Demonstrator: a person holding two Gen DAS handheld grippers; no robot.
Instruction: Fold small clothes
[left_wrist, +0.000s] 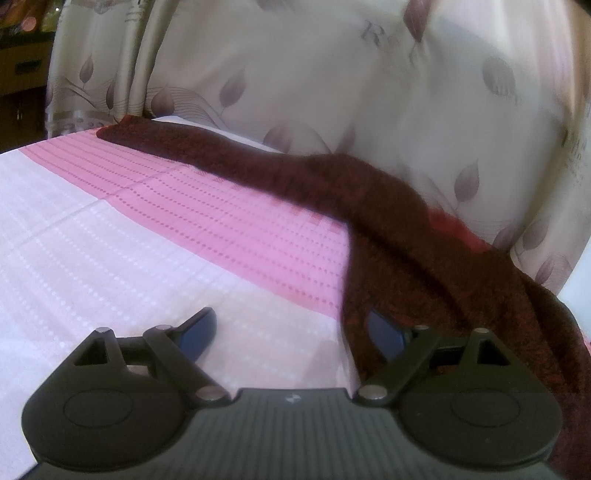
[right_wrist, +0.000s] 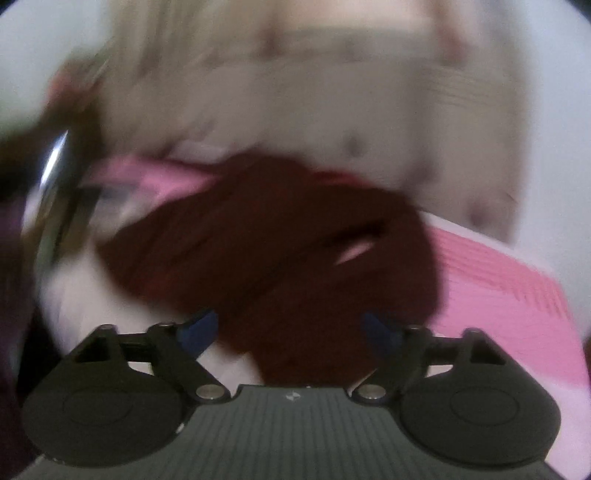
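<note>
A dark red fuzzy garment (left_wrist: 325, 177) lies in a long band across the pink and white bedsheet (left_wrist: 110, 229), from the far left toward the near right. My left gripper (left_wrist: 291, 330) stands open low over the sheet. The garment's near end drapes around its right blue pad (left_wrist: 386, 334), and nothing is pinched between the pads. In the blurred right wrist view the same garment (right_wrist: 266, 240) lies bunched just ahead of my right gripper (right_wrist: 290, 328). That gripper is open, with cloth lying under the gap between its blue pads.
A cream curtain with leaf print (left_wrist: 332, 74) hangs close behind the bed. Dark wooden furniture (left_wrist: 22, 70) stands at the far left. A blurred shiny object (right_wrist: 55, 173) shows at the left edge of the right wrist view.
</note>
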